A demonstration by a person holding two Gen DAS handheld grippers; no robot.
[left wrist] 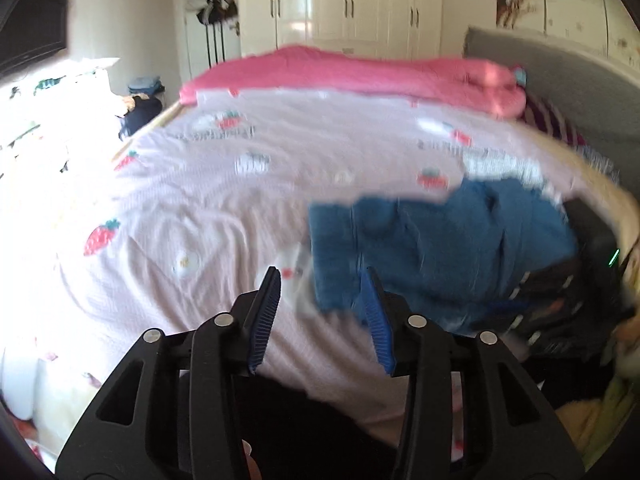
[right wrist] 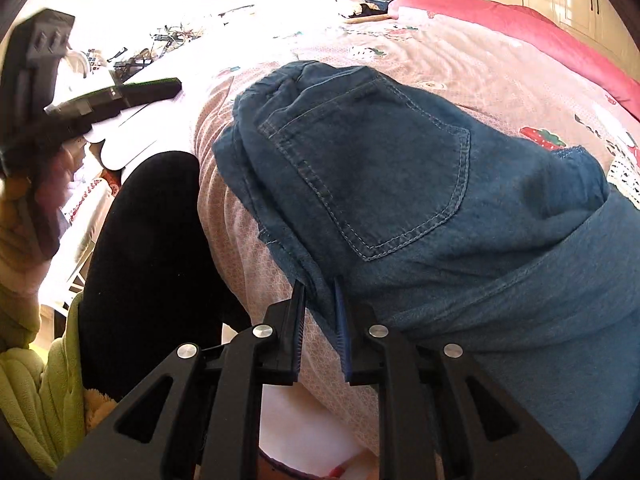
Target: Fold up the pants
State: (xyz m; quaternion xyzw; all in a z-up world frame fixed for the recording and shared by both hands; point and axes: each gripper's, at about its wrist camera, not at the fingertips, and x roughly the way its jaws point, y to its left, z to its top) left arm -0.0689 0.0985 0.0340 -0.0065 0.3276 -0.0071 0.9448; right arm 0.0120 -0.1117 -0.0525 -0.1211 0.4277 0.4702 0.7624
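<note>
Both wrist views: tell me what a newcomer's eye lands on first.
The blue denim pants dominate, bunched on the pink strawberry-print bedspread, back pocket facing up. The right gripper pinches their near edge, while the left gripper hangs open over the bedspread. A bright pink blanket lies along the far side.

Dark lettering is printed on the pink strawberry-patterned bedspread (left wrist: 224, 184), but it is too blurred to read, and no other text, label or number is legible.
</note>
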